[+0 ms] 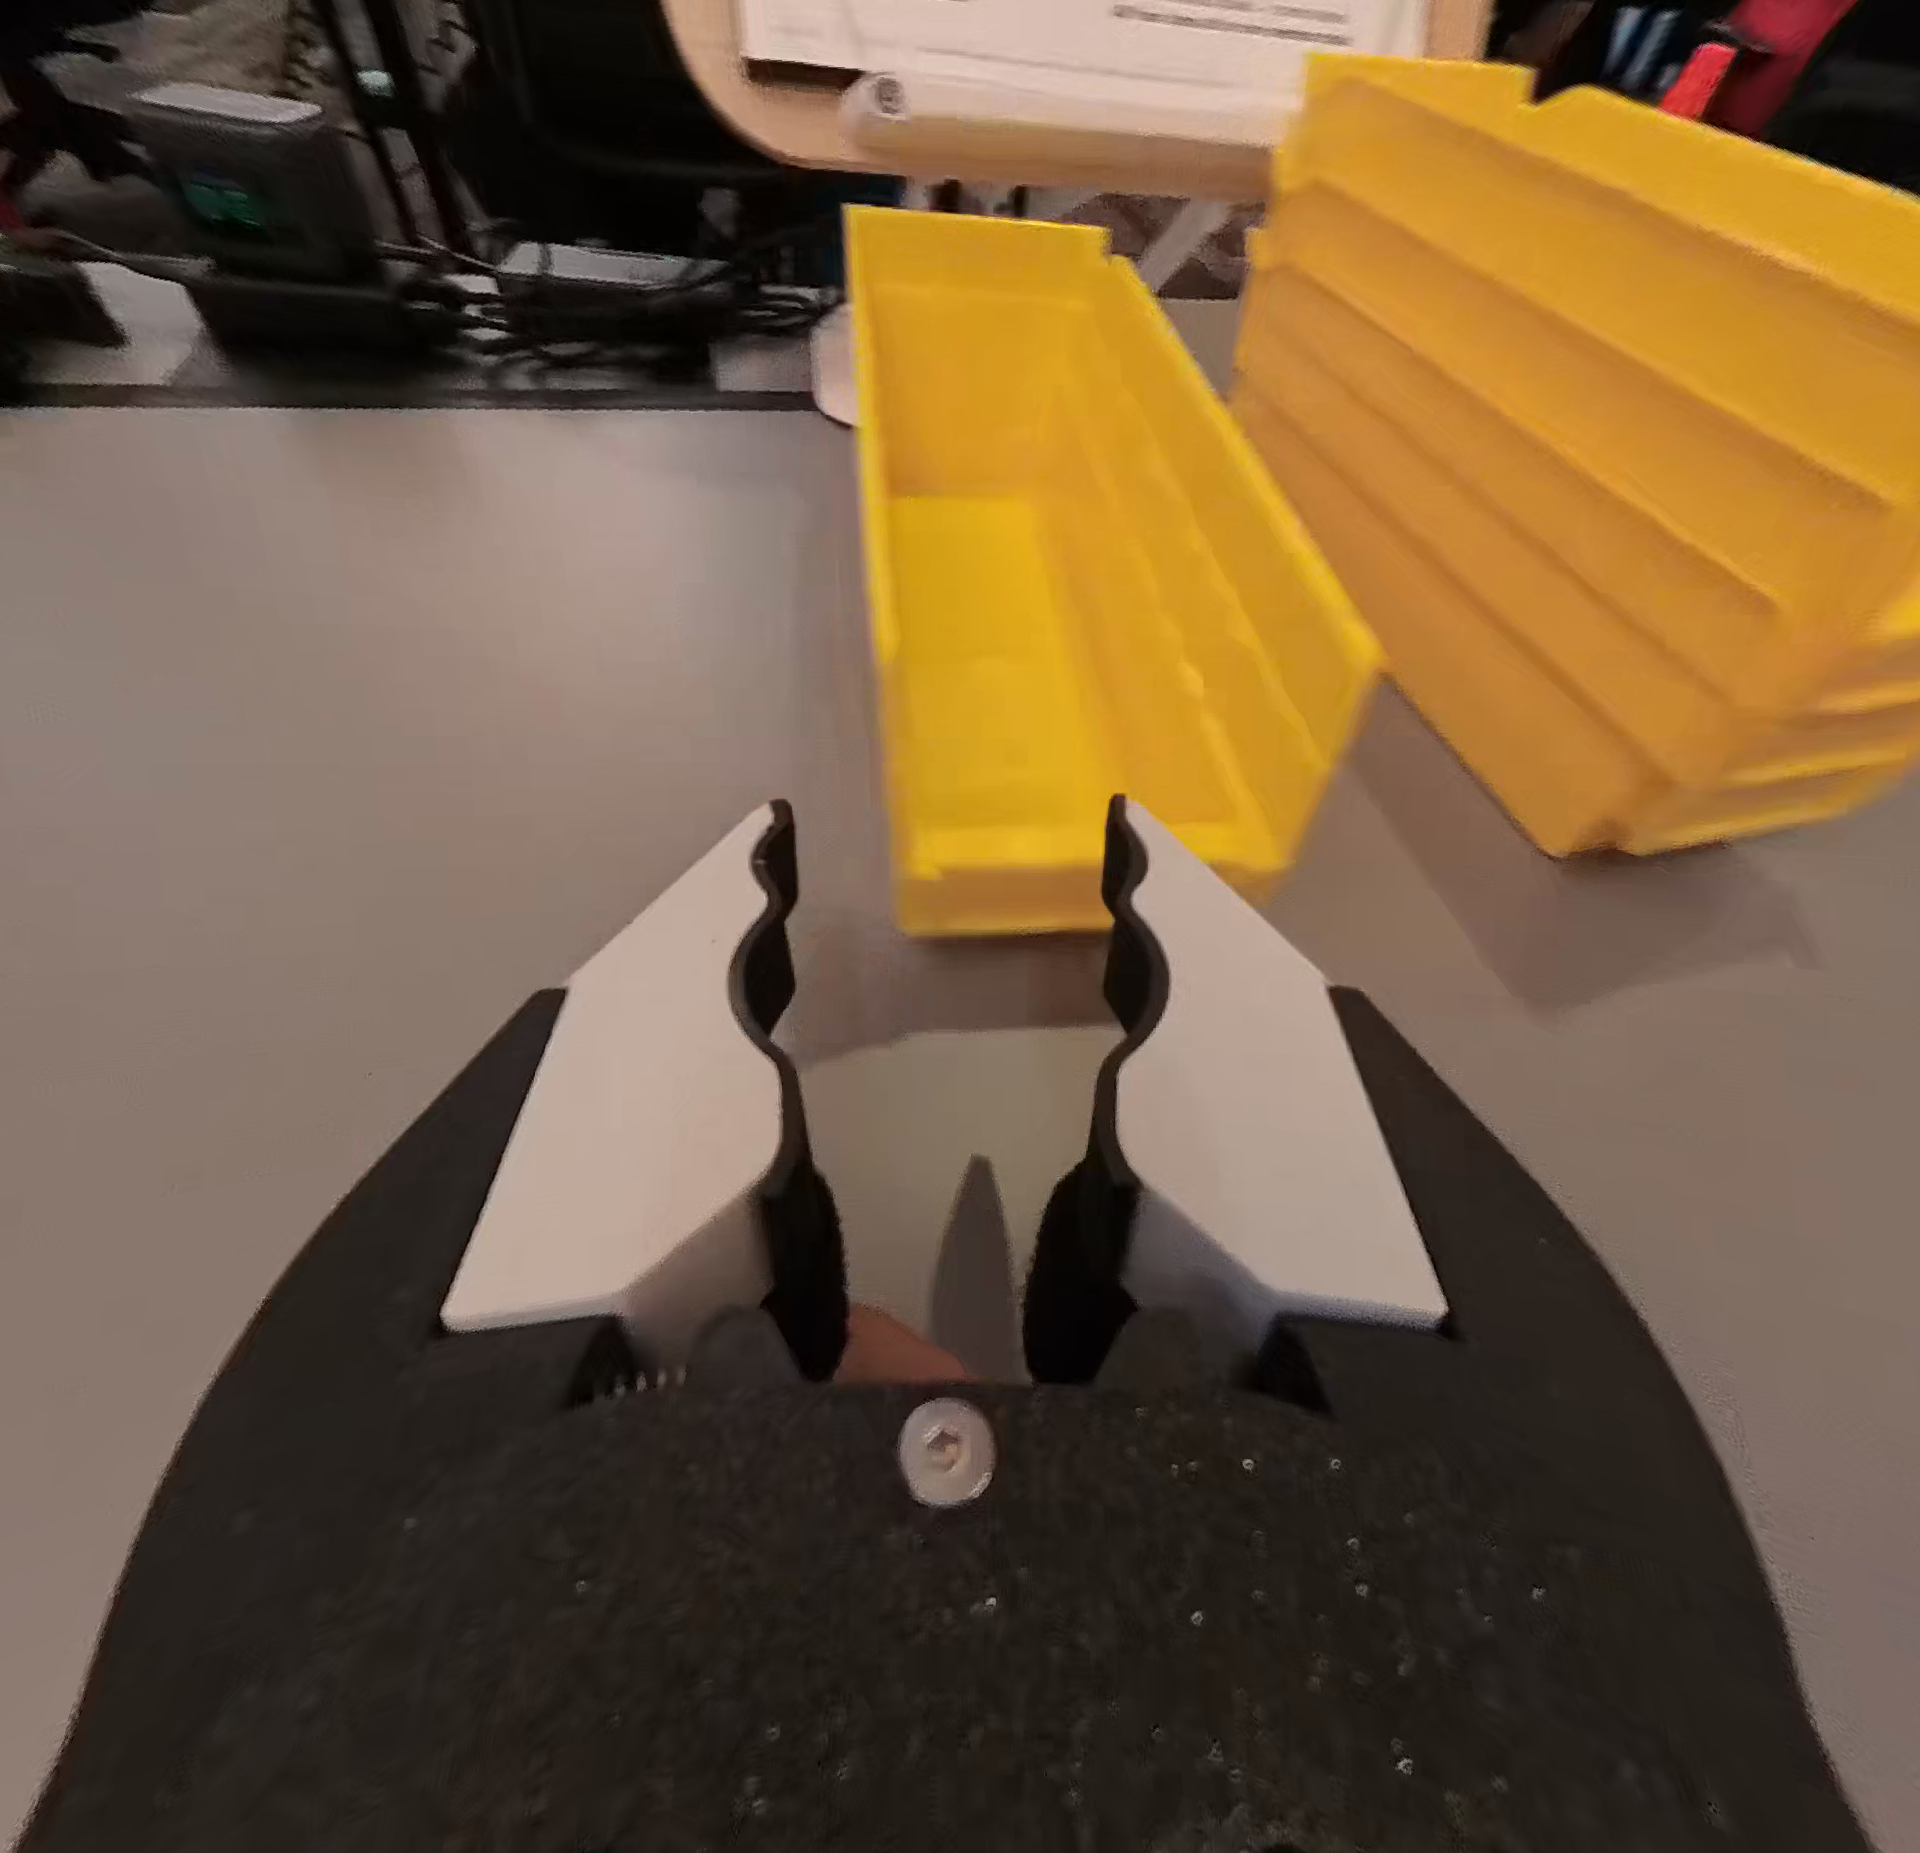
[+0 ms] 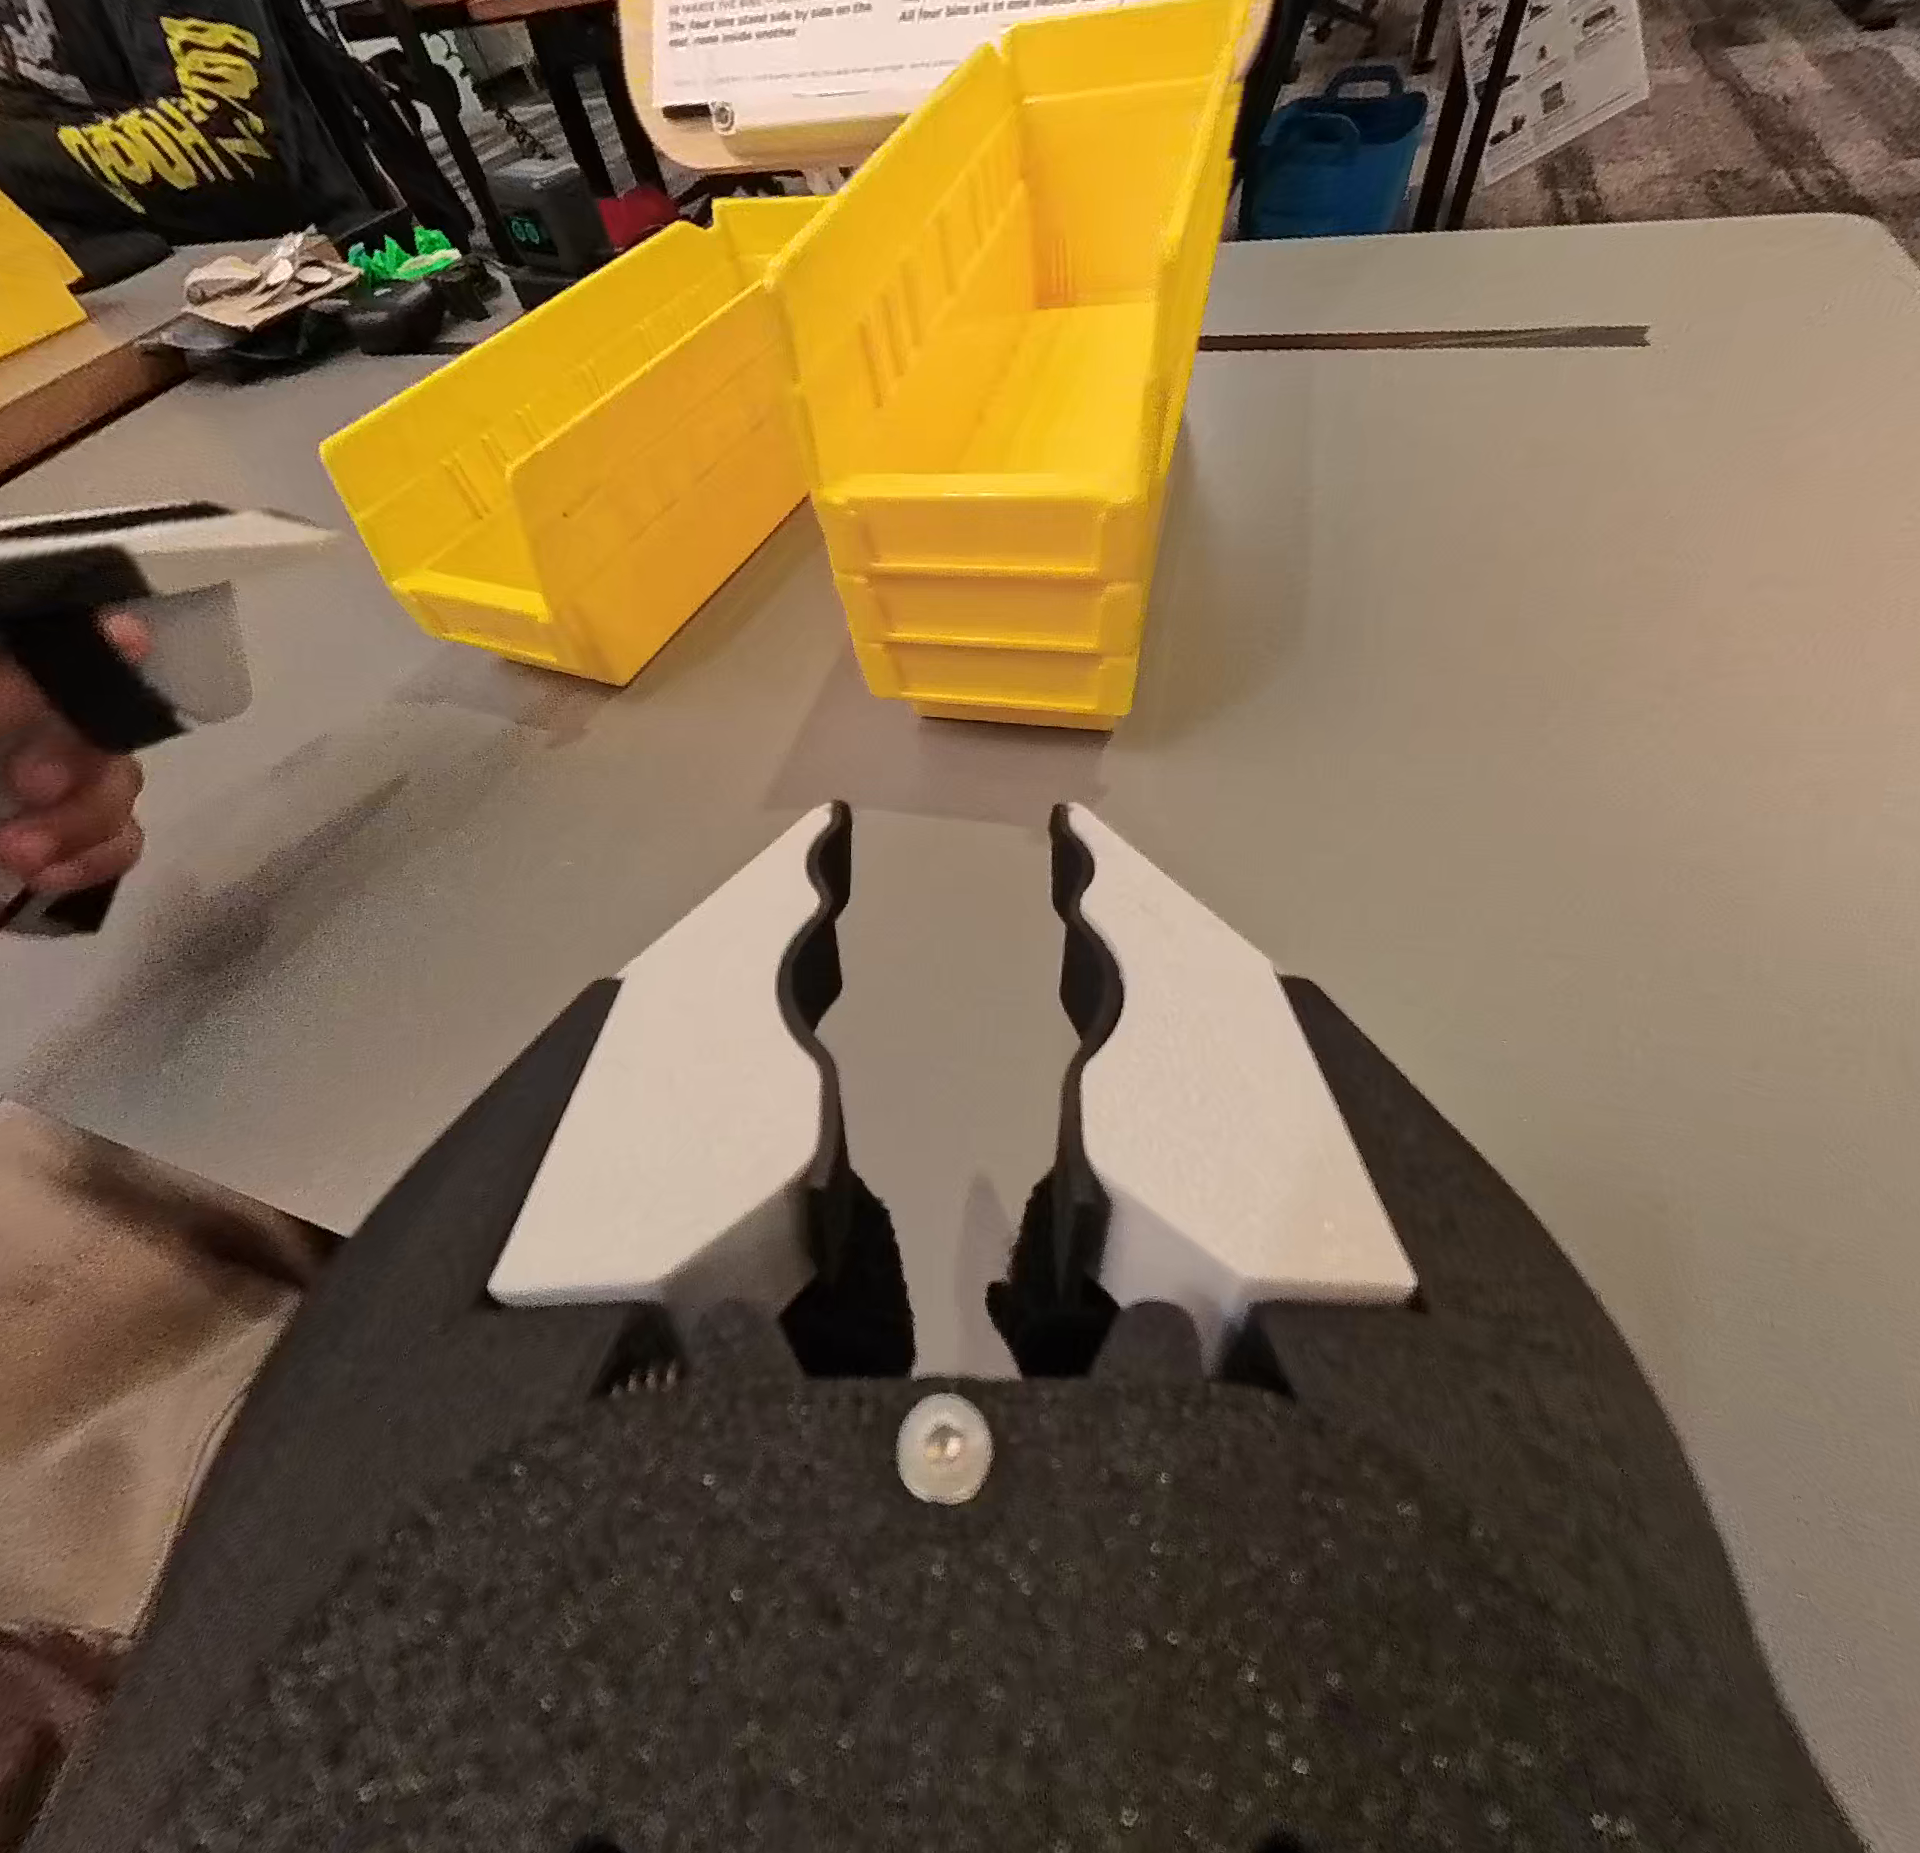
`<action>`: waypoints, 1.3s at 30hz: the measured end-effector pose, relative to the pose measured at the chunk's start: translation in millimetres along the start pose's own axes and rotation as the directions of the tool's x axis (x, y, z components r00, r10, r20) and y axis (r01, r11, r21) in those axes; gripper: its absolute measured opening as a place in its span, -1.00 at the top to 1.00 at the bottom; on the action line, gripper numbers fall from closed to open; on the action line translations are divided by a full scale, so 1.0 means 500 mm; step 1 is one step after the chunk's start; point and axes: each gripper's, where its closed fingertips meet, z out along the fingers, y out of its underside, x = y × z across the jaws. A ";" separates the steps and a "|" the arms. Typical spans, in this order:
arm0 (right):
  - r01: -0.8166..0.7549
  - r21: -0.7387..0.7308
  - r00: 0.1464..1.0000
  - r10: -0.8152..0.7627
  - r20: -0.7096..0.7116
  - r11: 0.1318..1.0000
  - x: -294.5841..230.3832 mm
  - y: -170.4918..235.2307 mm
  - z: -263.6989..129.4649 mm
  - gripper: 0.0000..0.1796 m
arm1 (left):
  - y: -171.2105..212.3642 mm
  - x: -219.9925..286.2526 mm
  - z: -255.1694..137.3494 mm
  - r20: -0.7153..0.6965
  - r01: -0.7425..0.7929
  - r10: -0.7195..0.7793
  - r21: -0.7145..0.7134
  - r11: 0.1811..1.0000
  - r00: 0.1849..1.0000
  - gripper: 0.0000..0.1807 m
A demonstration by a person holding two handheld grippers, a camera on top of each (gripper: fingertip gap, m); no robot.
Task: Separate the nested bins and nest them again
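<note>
A single long yellow bin [image 1: 1070, 598] stands alone on the grey table [image 1: 416, 712], its short end just beyond my left gripper [image 1: 945, 816], which is open and empty. To its right stands a nested stack of three yellow bins [image 1: 1558, 515]. In the right wrist view the stack [image 2: 997, 598] lies straight ahead of my right gripper [image 2: 951, 816], which is open and empty a little short of it. The single bin [image 2: 582, 515] sits left of the stack. The left gripper, held by a hand, also shows in the right wrist view [image 2: 166, 608] at the left edge.
A wooden board with an instruction sheet [image 2: 904, 27] stands behind the bins. Cables and a black device [image 1: 343, 276] lie at the far left. Clutter [image 2: 343, 297] sits on a neighbouring table. A blue bucket [image 2: 1330, 151] stands on the floor beyond. A dark slot [image 2: 1423, 336] crosses the table.
</note>
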 end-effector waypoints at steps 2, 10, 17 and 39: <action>0.009 -0.006 1.000 -0.009 0.010 1.000 -0.011 0.002 0.007 0.58 | -0.010 -0.029 0.042 0.004 0.008 -0.008 -0.001 1.000 1.000 0.37; 0.036 -0.029 0.999 -0.036 0.011 0.999 -0.027 0.013 0.022 0.61 | -0.011 -0.046 0.134 0.061 0.026 -0.024 -0.037 0.999 0.998 1.00; 0.035 -0.029 0.999 -0.035 -0.006 0.999 -0.010 0.016 0.008 0.61 | -0.054 -0.012 0.029 0.163 0.185 -0.207 0.142 0.972 0.965 1.00; -0.114 -0.001 0.993 0.114 0.018 0.993 0.034 -0.004 -0.003 0.61 | -0.297 0.365 0.063 0.014 0.273 -0.282 0.213 0.938 0.959 1.00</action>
